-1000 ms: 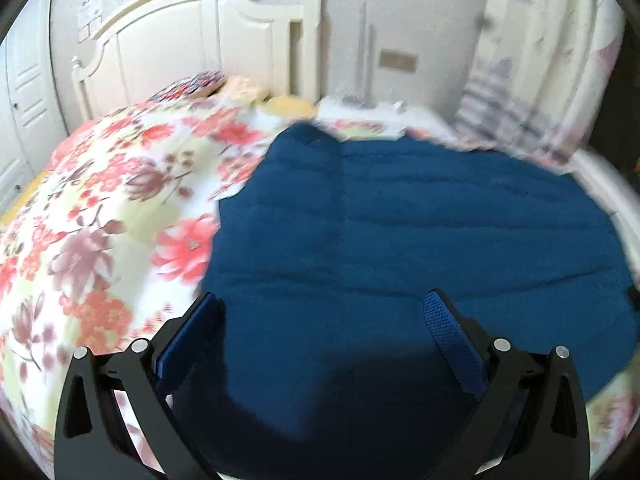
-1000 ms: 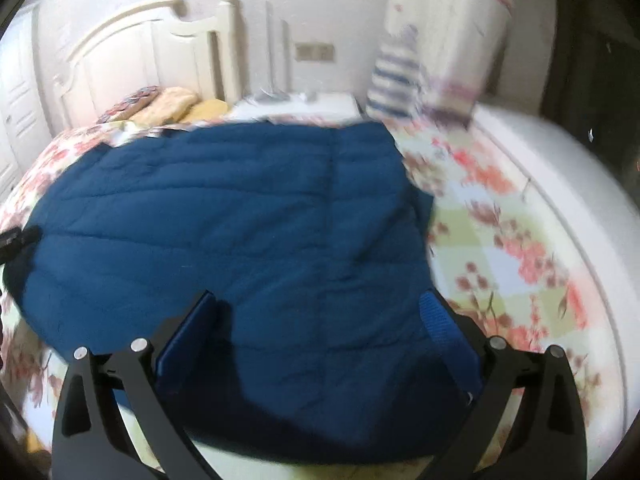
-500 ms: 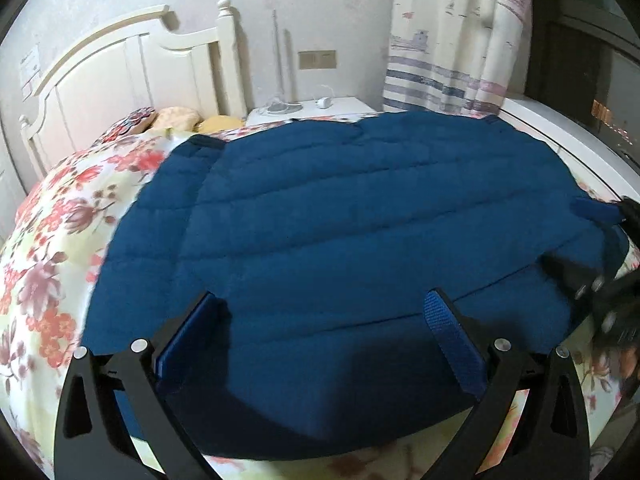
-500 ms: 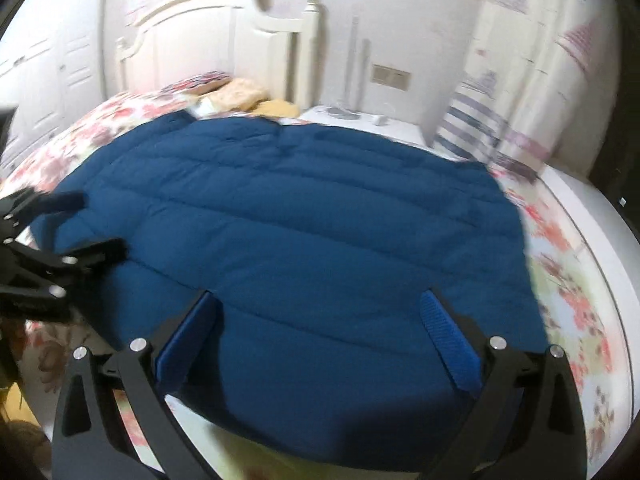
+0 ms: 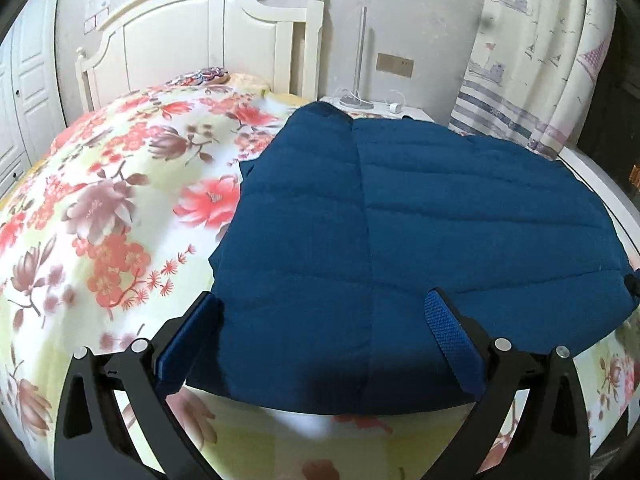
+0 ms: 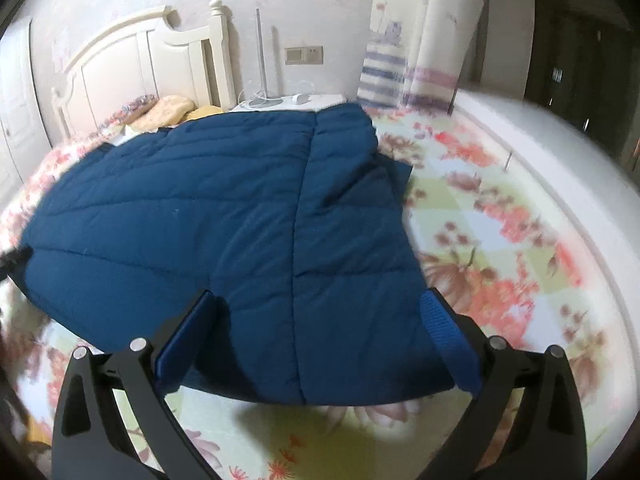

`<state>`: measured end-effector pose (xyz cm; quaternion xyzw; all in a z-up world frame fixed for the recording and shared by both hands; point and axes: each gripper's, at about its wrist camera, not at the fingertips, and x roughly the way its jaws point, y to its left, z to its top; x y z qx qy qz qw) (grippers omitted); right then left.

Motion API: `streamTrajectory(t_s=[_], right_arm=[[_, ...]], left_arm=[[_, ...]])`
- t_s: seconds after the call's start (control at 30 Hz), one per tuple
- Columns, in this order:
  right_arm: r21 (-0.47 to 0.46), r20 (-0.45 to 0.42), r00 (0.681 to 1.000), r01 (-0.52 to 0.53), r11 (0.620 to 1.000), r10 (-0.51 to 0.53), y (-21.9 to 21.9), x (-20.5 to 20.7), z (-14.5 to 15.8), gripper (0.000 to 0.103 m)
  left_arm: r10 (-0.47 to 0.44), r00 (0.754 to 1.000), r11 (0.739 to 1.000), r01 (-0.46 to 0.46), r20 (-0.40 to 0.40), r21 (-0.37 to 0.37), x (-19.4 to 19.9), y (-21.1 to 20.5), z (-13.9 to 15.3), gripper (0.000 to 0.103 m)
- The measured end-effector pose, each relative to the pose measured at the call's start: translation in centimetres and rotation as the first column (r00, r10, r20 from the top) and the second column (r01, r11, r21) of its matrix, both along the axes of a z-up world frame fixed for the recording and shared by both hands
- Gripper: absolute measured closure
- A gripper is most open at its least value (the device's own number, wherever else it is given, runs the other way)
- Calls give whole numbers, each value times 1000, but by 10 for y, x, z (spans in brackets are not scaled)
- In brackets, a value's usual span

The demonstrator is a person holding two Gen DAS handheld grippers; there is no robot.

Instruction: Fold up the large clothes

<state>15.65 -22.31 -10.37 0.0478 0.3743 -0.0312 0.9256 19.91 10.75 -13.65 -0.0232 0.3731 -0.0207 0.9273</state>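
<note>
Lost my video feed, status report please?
Left gripper and right gripper: jaws open, empty. Blue quilted jacket flat on floral bedspread. Nothing in the way.

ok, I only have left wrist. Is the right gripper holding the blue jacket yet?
Observer: No. Right gripper is open, above the blue jacket at its near hem.
Operator: Is the jacket's right edge flat?
Observer: Not quite. A lower layer pokes out at that side, with creases beside it.
Operator: Any room beyond it?
Observer: Yes. There is bare floral bedspread out to a white ledge.
</note>
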Motion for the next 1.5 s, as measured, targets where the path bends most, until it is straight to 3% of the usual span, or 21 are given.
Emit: streamTrajectory(t_s=[0.07, 0.13, 0.23, 0.37, 0.47, 0.57, 0.63, 0.7, 0.8, 0.87, 0.93, 1.1, 1.17, 1.23, 1.37, 1.47, 1.5], right_arm=[[22, -7, 1000, 6, 1000, -6, -2, -3, -2, 3], [-15, 6, 1000, 27, 1000, -27, 4, -6, 6, 3], [-41, 68, 997, -39, 998, 41, 21, -19, 18, 3], [-30, 1, 996, -89, 996, 89, 23, -16, -5, 3], [17, -14, 996, -93, 996, 93, 17, -16, -8, 3], [-4, 7, 998, -64, 998, 64, 22, -17, 13, 3], [15, 69, 994, -87, 996, 85, 27, -19, 31, 3], [-32, 92, 989, -113, 993, 115, 40, -12, 43, 3], [-59, 52, 989, -133, 989, 136, 48, 12, 37, 3], [-27, -50, 992, -115, 993, 114, 46, 30, 14, 3], [43, -28, 993, -114, 993, 115, 39, 31, -1, 2], [59, -46, 994, -100, 993, 103, 32, 28, 9, 3], [75, -6, 995, -94, 993, 95, 29, 27, 22, 3], [62, 21, 993, -121, 991, 120, 31, 35, 34, 3], [44, 27, 993, -119, 992, 118, 35, 69, 41, 3], [100, -88, 991, -88, 991, 97, 30, 101, 17, 2], [117, -88, 991, -91, 989, 102, 28, 102, 14, 2]], left_arm=[[14, 1000, 1000, -14, -3, 10, -2, -1, 3, 4], [21, 1000, 999, -22, 20, 31, -10, -8, 11, 4], [-33, 996, 998, 29, 88, 51, -25, -23, 25, 4], [-49, 999, 996, 50, -16, 78, -10, -26, 4, 4], [-54, 998, 997, 55, -17, 51, -9, -21, -1, 4], [-53, 998, 996, 54, -23, 76, -9, -24, 2, 4], [-49, 999, 996, 50, -21, 73, -10, -24, 0, 4], [-47, 999, 996, 49, -20, 76, -10, -25, -1, 4], [-49, 999, 996, 50, -21, 74, -12, -25, -2, 4], [-52, 998, 996, 53, -19, 73, -12, -24, -2, 4], [-58, 998, 996, 59, -15, 68, -12, -22, -3, 4], [-58, 998, 995, 58, -10, 75, -13, -23, -4, 4], [-42, 999, 997, 43, -12, 70, -16, -24, 3, 4], [-47, 998, 998, 46, 42, 41, -18, -25, 22, 4], [-138, 980, 989, 127, 146, 78, -4, -53, 69, 4], [-196, 970, 978, 182, 145, 104, 31, -74, 84, 4], [-203, 970, 975, 188, 135, 118, 43, -81, 85, 4]])
